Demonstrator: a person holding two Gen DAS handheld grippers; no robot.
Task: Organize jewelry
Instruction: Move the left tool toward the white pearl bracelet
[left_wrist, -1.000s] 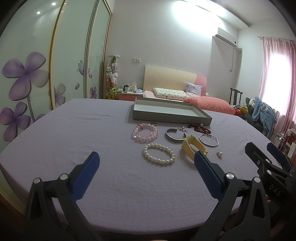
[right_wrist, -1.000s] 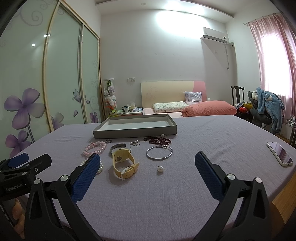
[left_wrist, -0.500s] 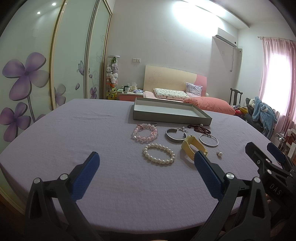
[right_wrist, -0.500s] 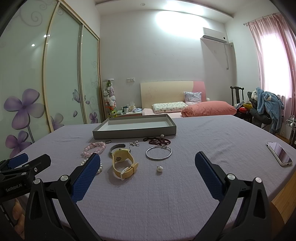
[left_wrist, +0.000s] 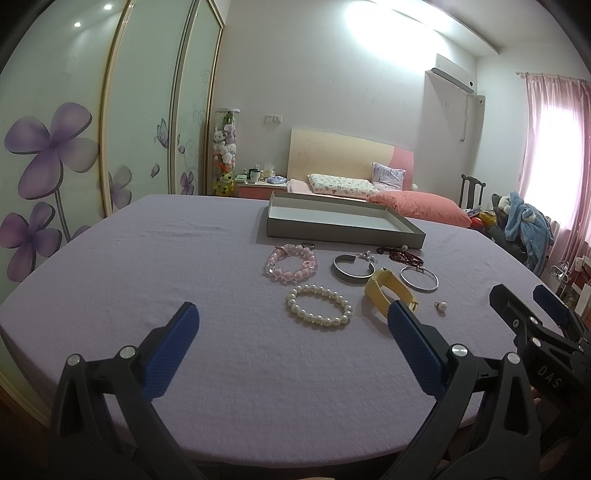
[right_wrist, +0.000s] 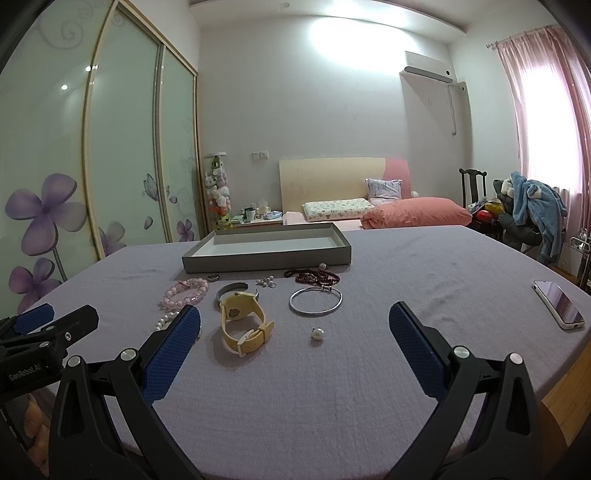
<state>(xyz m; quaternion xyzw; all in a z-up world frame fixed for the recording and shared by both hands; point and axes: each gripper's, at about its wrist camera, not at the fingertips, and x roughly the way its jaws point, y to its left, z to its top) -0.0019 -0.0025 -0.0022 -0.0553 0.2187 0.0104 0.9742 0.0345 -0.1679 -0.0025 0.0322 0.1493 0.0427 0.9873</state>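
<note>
on the lilac-covered table (right_wrist: 406, 266), a grey tray (right_wrist: 266, 256) sits at the far side, nothing in it. both the left gripper (left_wrist: 291, 343) and right gripper (right_wrist: 295, 341) hover spread wide, holding nothing. nearer lie a yellow watch (right_wrist: 243, 321), pearl bracelet (left_wrist: 318, 305) and loose pearl (right_wrist: 317, 333).

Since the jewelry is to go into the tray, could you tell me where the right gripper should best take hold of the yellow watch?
The yellow watch lies on its side, strap looped into a standing ring, face tilted up at the far end. I would probably bring the open right gripper from above and pinch the near strap band, one finger inside the loop, one outside. The thin band suits the pads better than the round face.
</note>
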